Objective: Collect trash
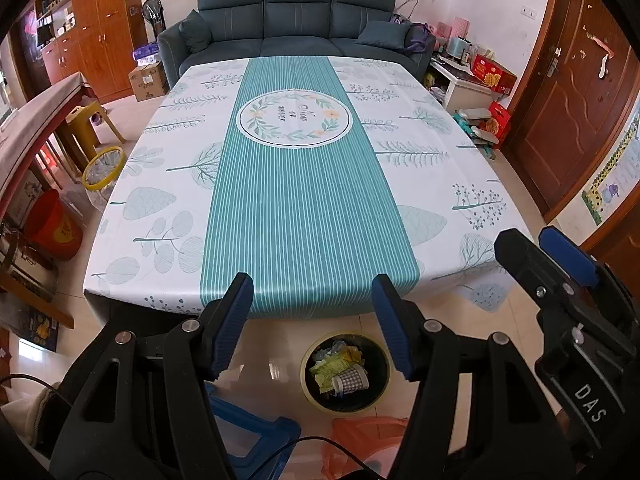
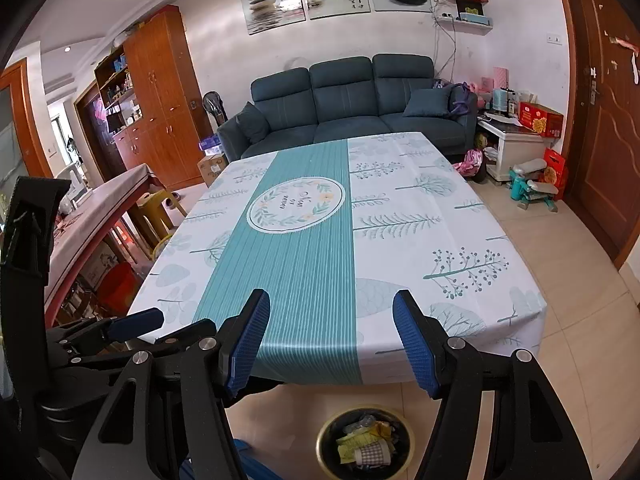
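Observation:
A yellow-rimmed trash bin (image 1: pixel 346 372) with a black liner stands on the floor just in front of the table's near edge. It holds a checked paper cup (image 1: pixel 352 380), a yellow-green wrapper and other scraps. My left gripper (image 1: pixel 312 280) hangs above the bin and the table edge, open, with nothing between its blue pads. My right gripper (image 2: pixel 331 296) is beside it on the right, also open and holding nothing; the bin (image 2: pixel 364 444) lies below it. Each gripper appears in the other's view: the right gripper (image 1: pixel 534 242) and the left gripper (image 2: pixel 160 328).
The table (image 1: pixel 160 200) wears a white and teal leaf-print cloth. A blue stool (image 1: pixel 248 428) and an orange stool (image 1: pixel 360 436) stand by the bin. Left of the table are another yellow-rimmed bin (image 1: pixel 104 168), a red bucket (image 1: pixel 52 224) and a wooden table. A sofa (image 1: pixel 296 20) is behind.

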`<control>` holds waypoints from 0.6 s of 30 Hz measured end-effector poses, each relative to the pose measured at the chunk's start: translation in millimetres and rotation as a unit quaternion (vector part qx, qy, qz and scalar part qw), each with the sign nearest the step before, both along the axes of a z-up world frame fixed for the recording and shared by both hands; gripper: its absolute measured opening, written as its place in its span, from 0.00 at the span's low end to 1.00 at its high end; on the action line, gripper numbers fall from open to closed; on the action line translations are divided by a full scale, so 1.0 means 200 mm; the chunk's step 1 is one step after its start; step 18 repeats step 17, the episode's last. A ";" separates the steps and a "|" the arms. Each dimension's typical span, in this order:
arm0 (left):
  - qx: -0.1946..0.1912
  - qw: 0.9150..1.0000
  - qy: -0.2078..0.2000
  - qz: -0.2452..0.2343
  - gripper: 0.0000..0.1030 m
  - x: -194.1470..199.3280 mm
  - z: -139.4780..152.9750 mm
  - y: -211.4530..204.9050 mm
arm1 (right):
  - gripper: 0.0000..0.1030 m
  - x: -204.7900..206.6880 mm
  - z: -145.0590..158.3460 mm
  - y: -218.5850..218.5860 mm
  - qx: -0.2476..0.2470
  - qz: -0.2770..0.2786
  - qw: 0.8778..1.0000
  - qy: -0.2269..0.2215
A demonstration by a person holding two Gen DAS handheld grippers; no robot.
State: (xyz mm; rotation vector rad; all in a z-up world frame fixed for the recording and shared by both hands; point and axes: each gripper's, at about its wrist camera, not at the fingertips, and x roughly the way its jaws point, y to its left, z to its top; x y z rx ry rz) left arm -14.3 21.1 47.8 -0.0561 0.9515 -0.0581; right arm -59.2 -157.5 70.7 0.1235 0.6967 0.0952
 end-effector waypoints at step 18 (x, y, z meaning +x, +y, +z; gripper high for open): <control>0.004 1.000 0.012 -0.002 0.57 0.00 -0.03 0.00 | 0.63 0.00 -0.01 0.00 -0.002 0.000 1.000 0.003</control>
